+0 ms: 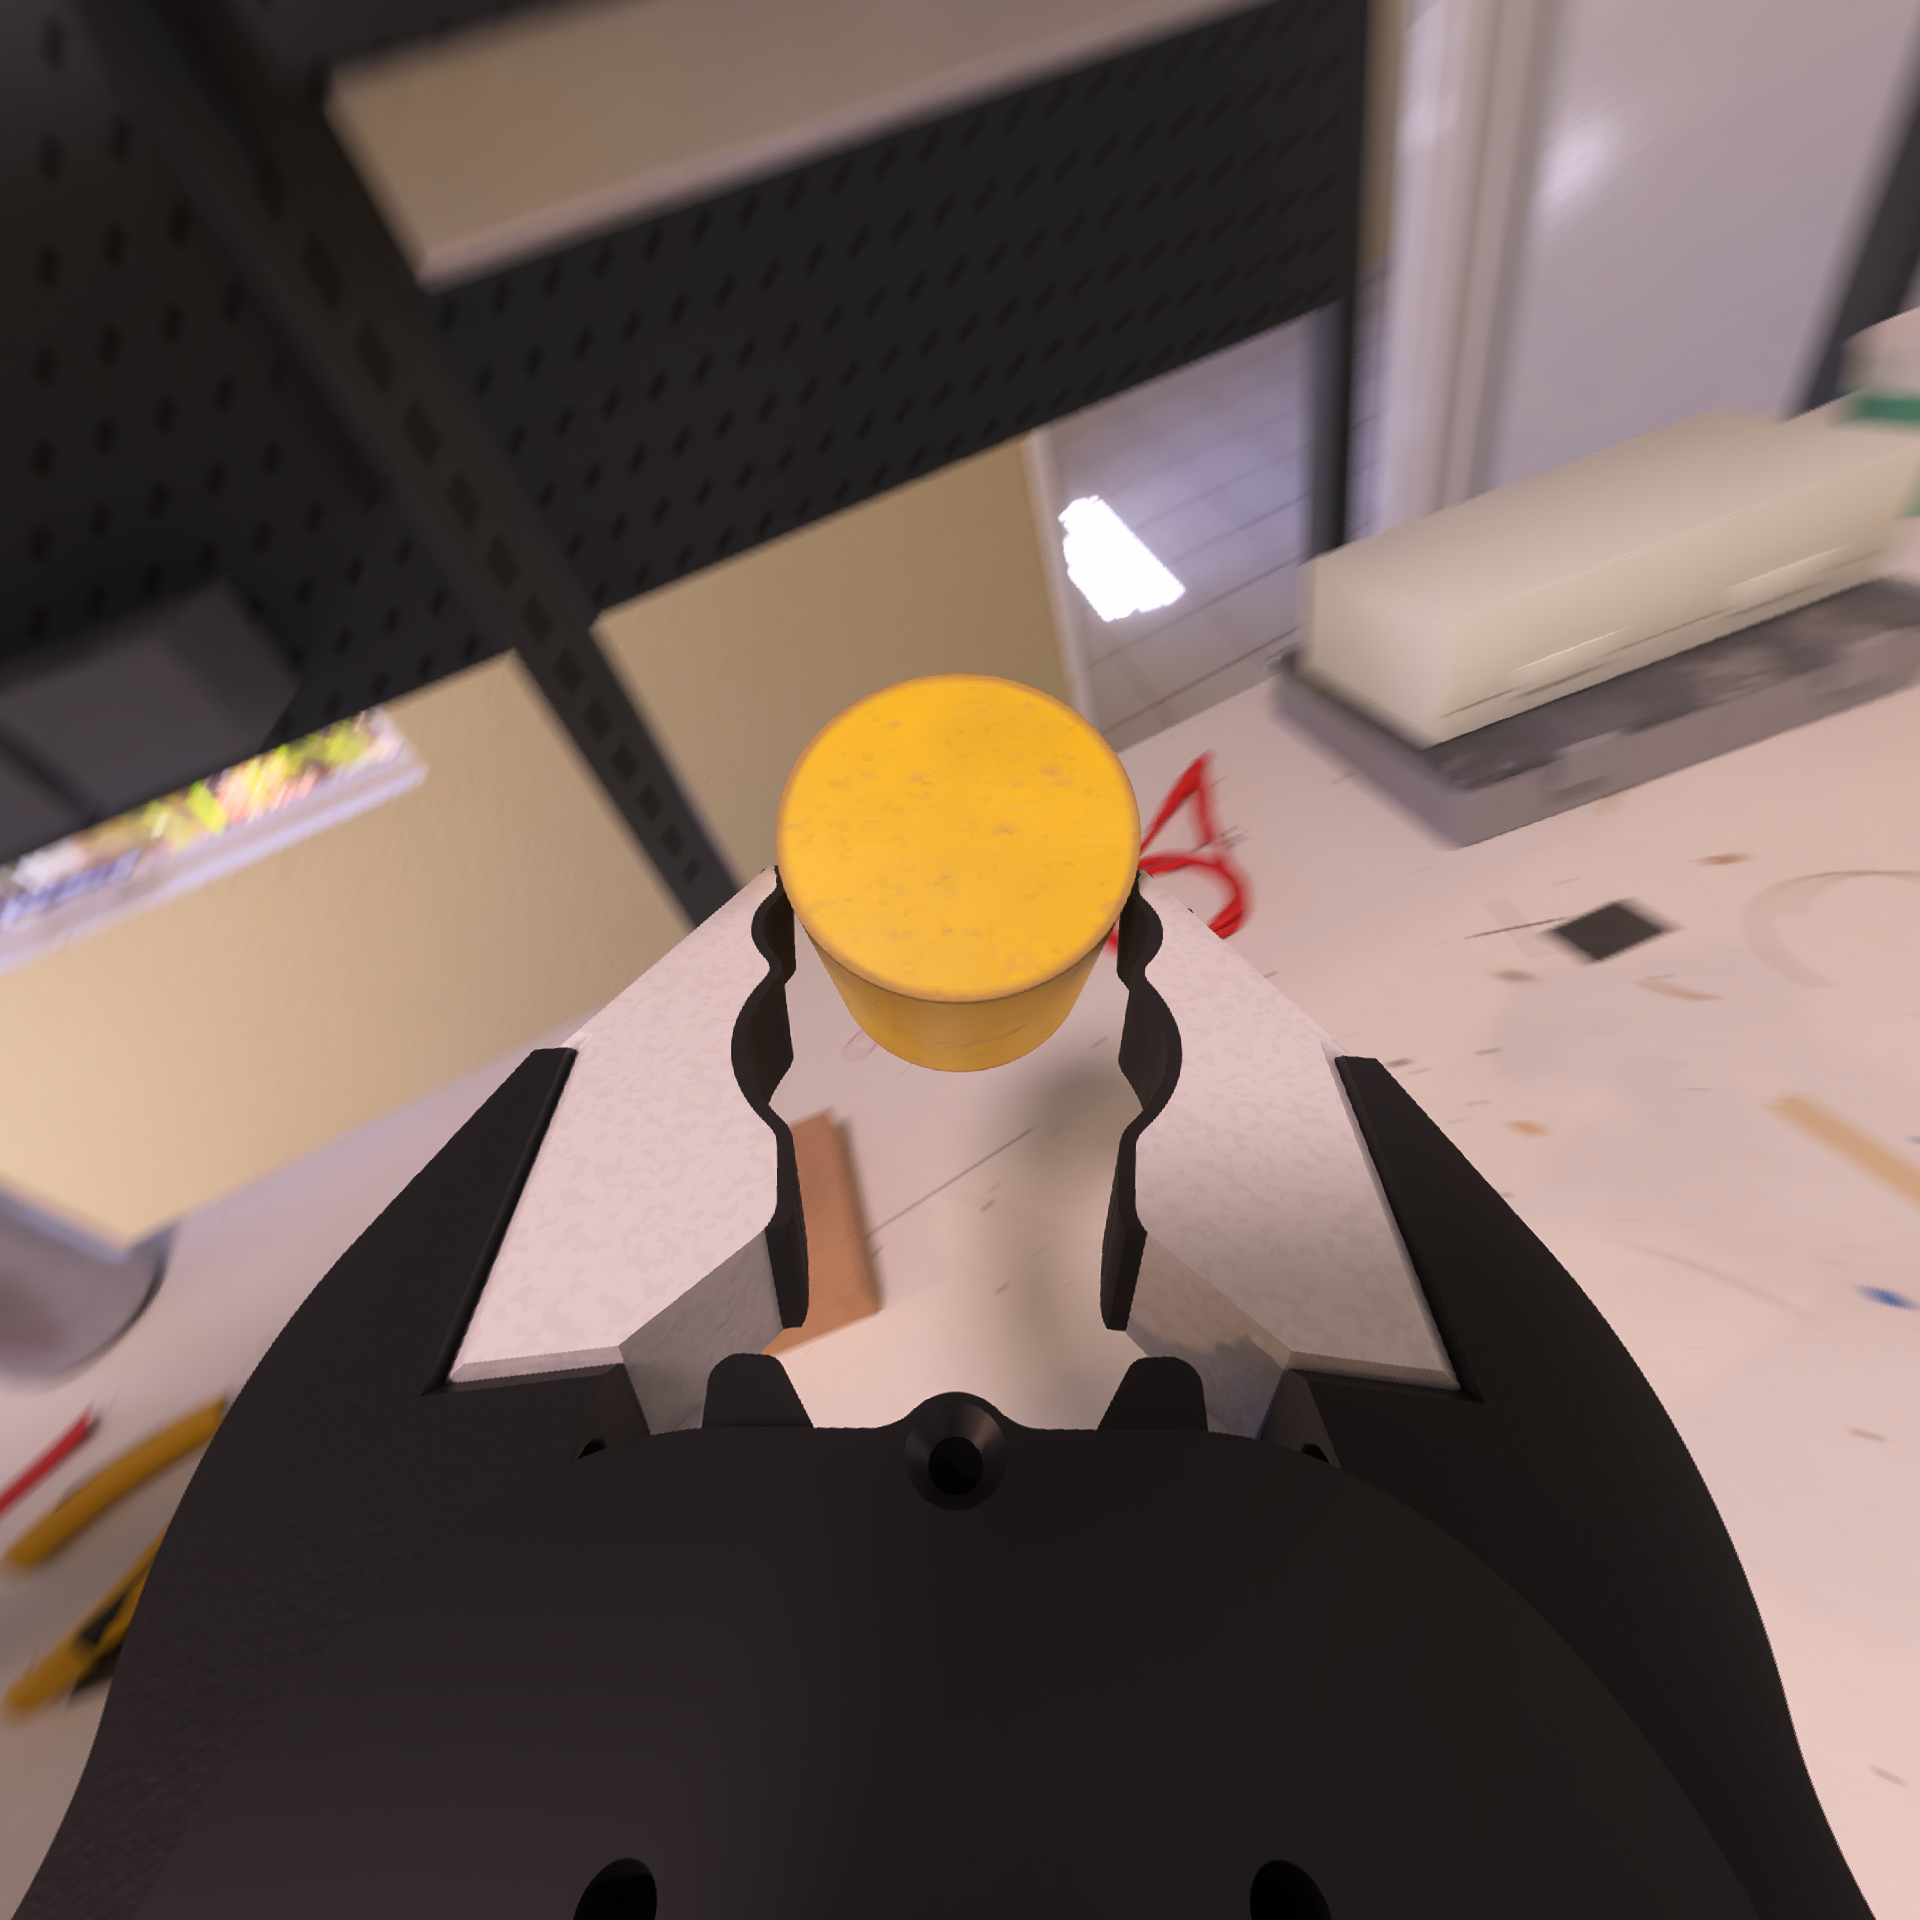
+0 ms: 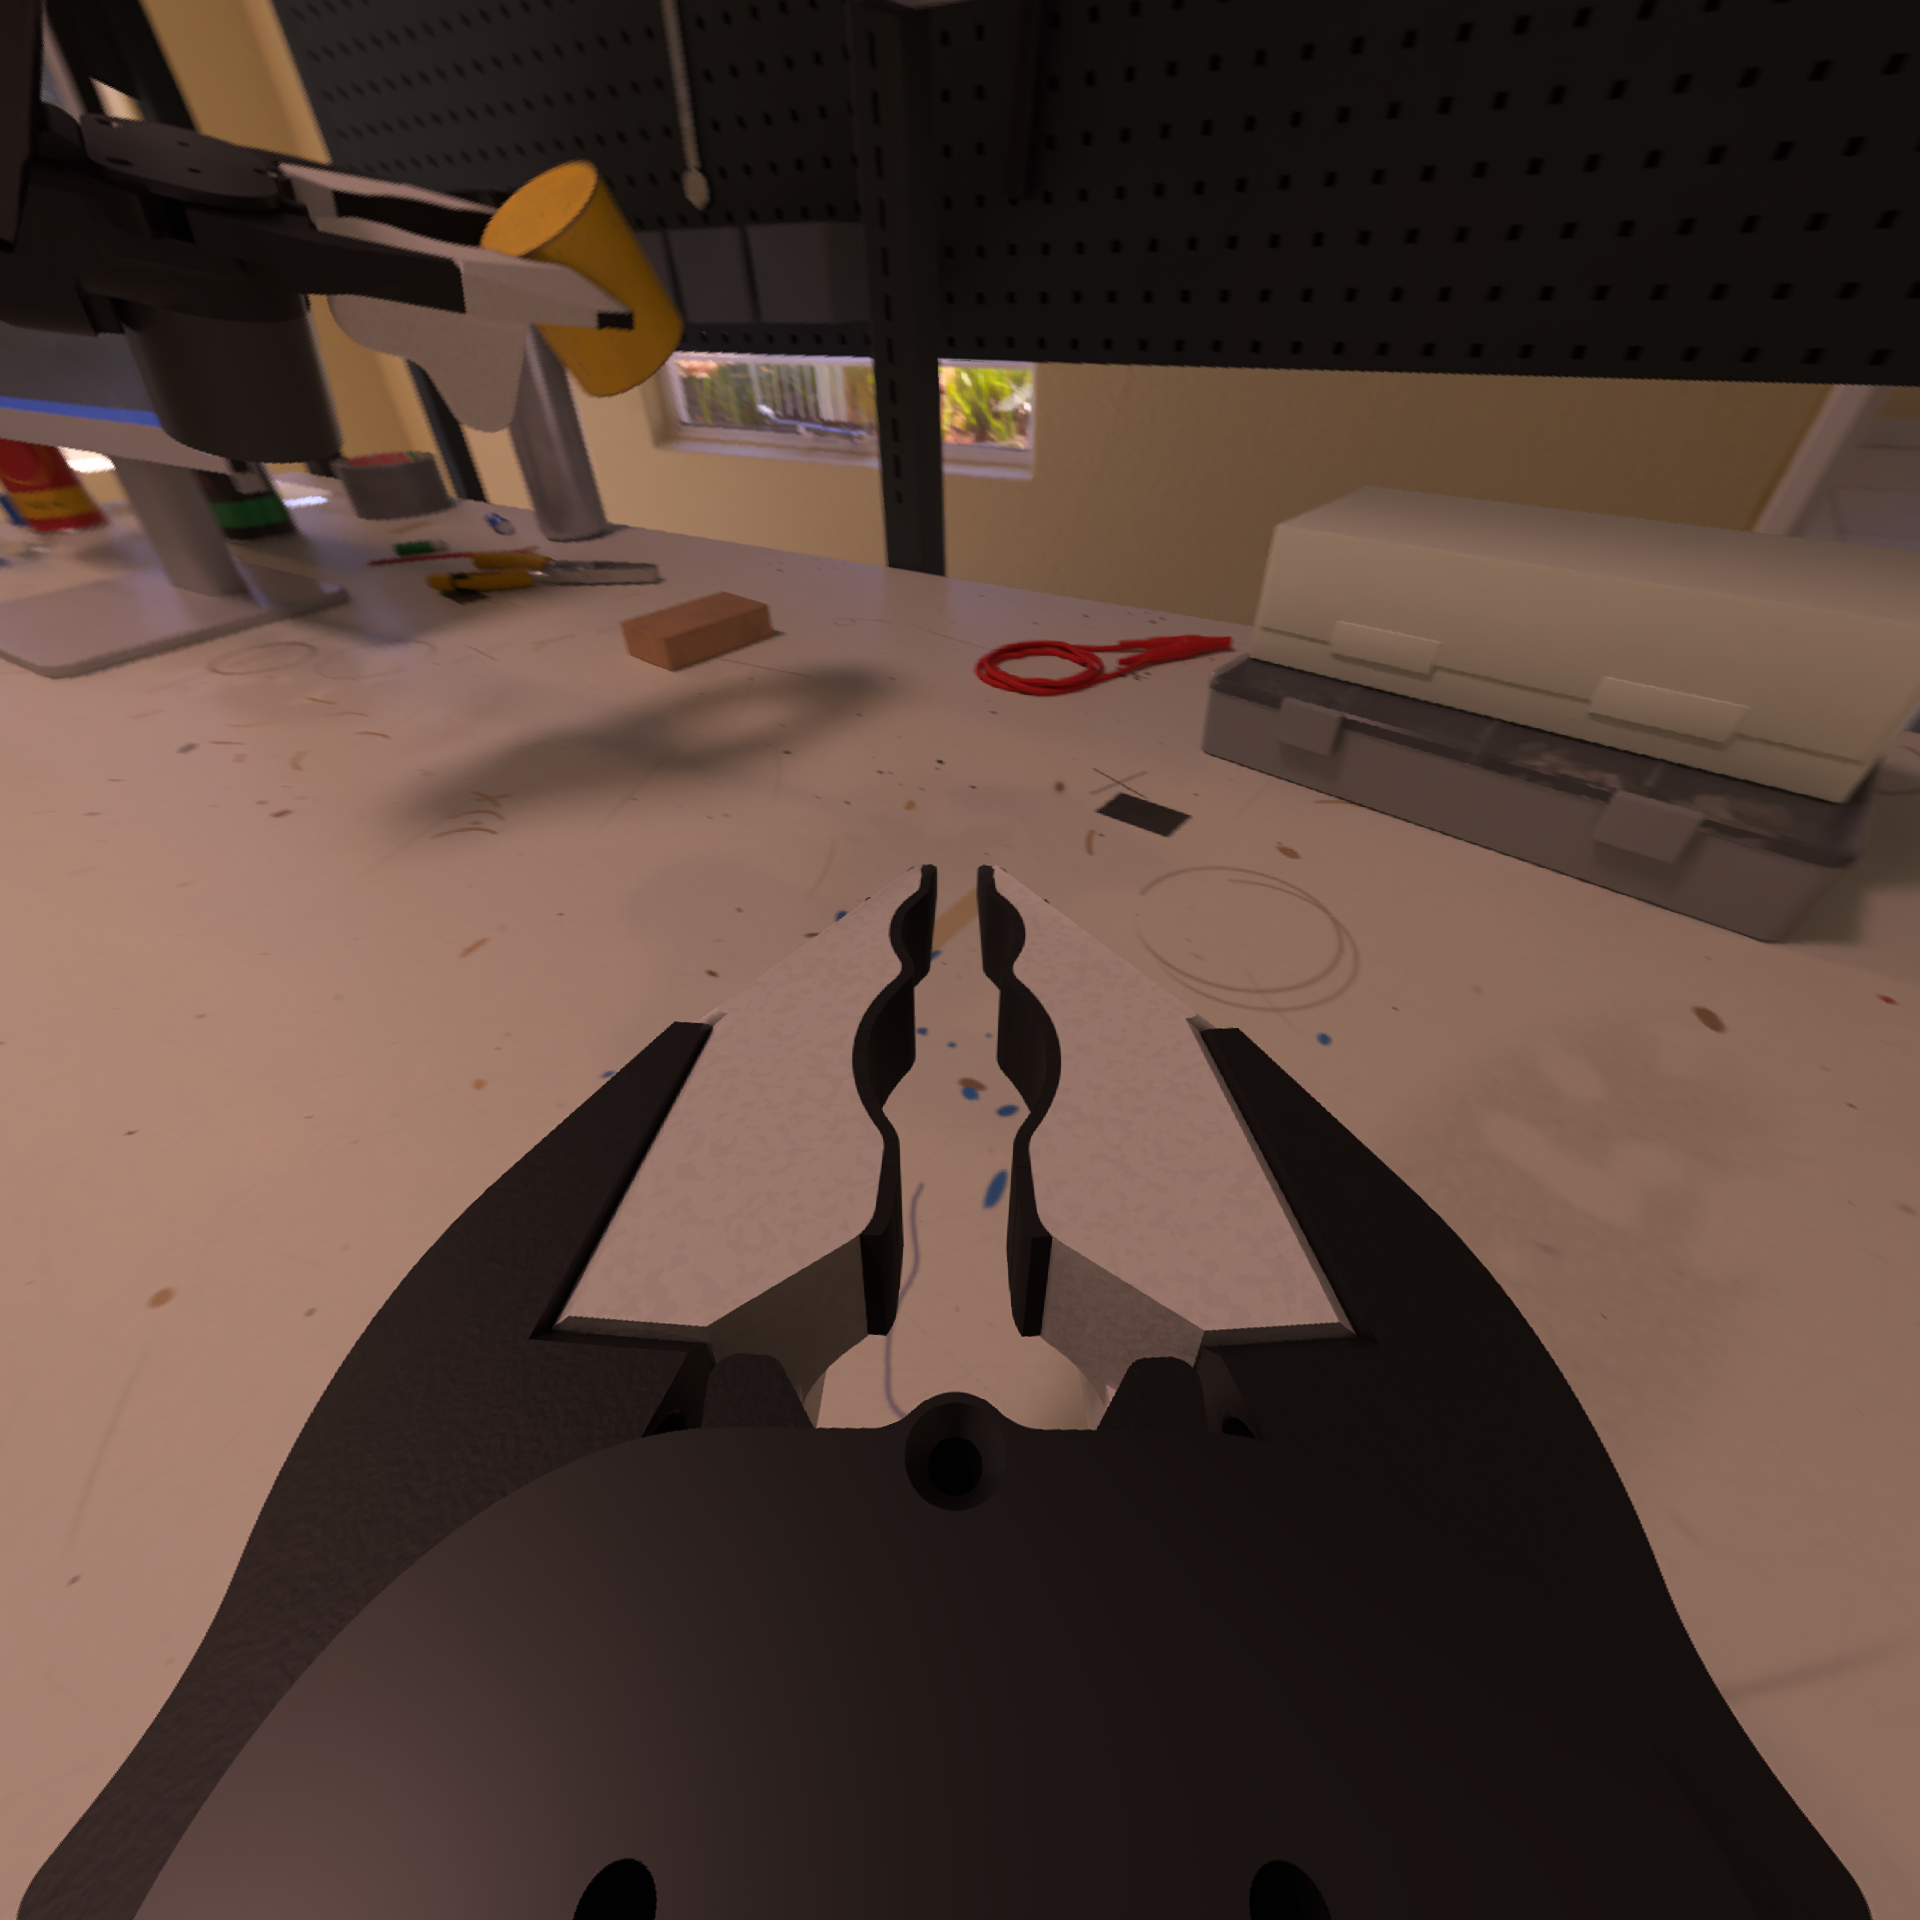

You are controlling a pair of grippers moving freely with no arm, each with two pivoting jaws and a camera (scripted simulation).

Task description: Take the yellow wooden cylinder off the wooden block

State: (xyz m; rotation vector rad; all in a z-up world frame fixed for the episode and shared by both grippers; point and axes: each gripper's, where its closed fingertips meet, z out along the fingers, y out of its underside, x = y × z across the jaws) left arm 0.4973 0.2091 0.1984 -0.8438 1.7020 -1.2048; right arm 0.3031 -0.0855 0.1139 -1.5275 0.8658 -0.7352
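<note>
My left gripper [image 1: 956, 883] is shut on the yellow wooden cylinder [image 1: 956, 842], held at the fingertips high above the table. The right wrist view shows that same gripper [image 2: 613, 312] at the upper left with the cylinder [image 2: 582, 281] in the air. The wooden block [image 2: 698, 628] lies flat on the white table, well below the cylinder and apart from it. In the left wrist view part of the block [image 1: 831, 1226] shows between my fingers. My right gripper [image 2: 956, 878] is low over the table's middle, its jaws nearly together with nothing between them.
A red cord [image 2: 1081, 660] lies right of the block. A cream box on a grey case [image 2: 1558, 665] stands at the right. Yellow utility knives [image 2: 540, 571], a tape roll [image 2: 395, 483] and a metal stand [image 2: 177, 520] sit at the left. A black pegboard [image 2: 1351, 177] rises behind.
</note>
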